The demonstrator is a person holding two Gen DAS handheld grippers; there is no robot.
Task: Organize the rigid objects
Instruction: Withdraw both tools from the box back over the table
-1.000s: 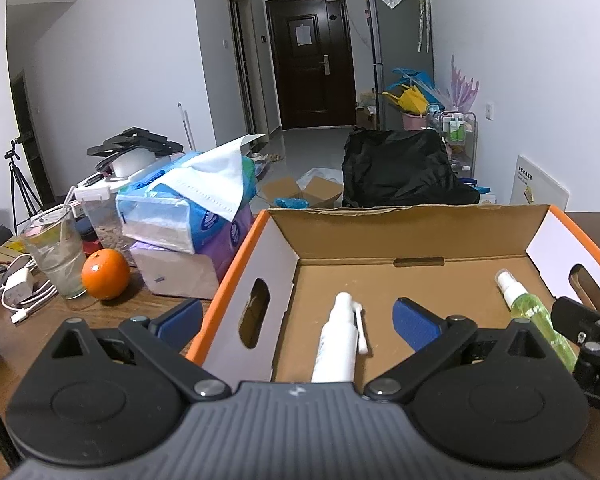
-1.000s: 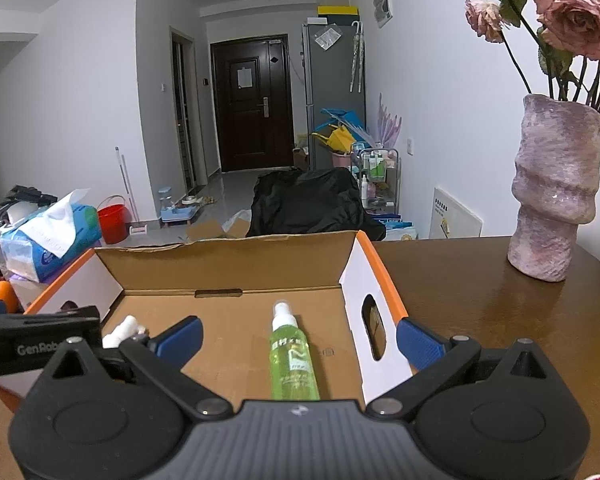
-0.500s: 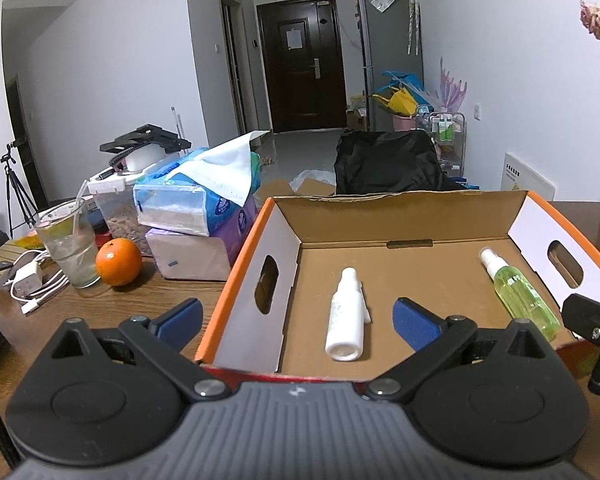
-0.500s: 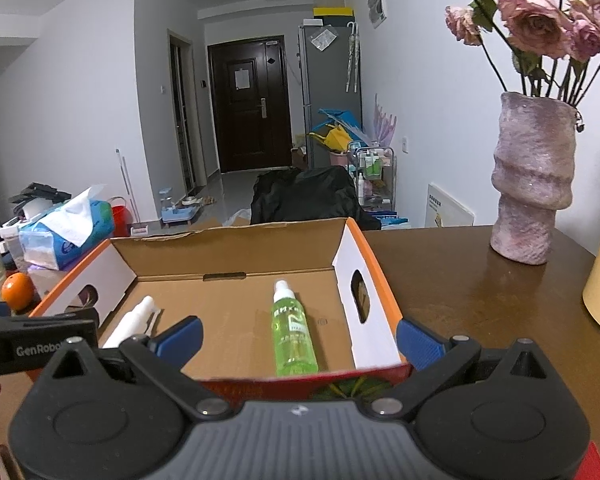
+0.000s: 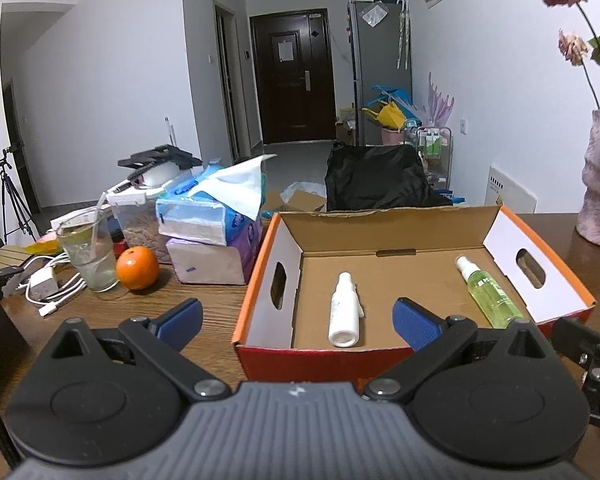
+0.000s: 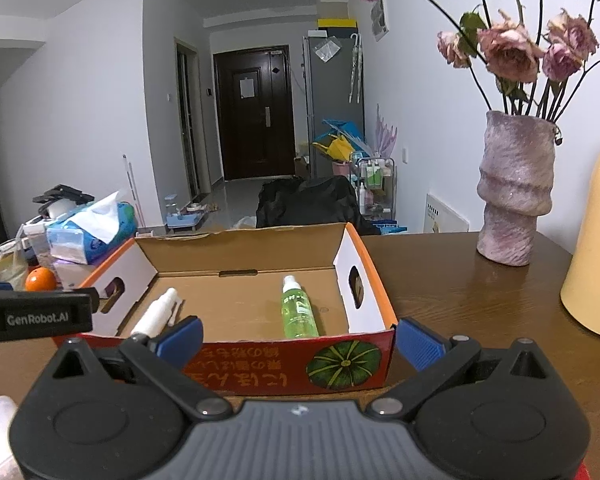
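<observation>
Brown wood makes up the desk (image 5: 112, 312), and an open cardboard box (image 5: 380, 232) sits on it. Inside the box lie two bottles, both flat on their sides and well apart. The white bottle (image 5: 344, 316) is near the left wall. The green bottle (image 5: 486, 294) is near the right wall.

Both tools are in front of the box, outside it. The left hand-held gripper (image 5: 296, 318) has its blue fingers spread wide and holds nothing. The right hand-held gripper (image 6: 298, 338) is spread wide too, and empty.

What could go wrong? The bottles are round, so a bump could make one roll. The box walls are thin card, so a finger that catches the front edge could push the whole box along.

Only the left view shows the orange (image 5: 137, 267), the glass (image 5: 88, 258) and the white cables (image 5: 48, 284). Only the right view shows the pumpkin picture (image 6: 344, 364) on the front of the box and the yellow jug (image 6: 596, 240) beside the pink vase (image 6: 512, 188).
</observation>
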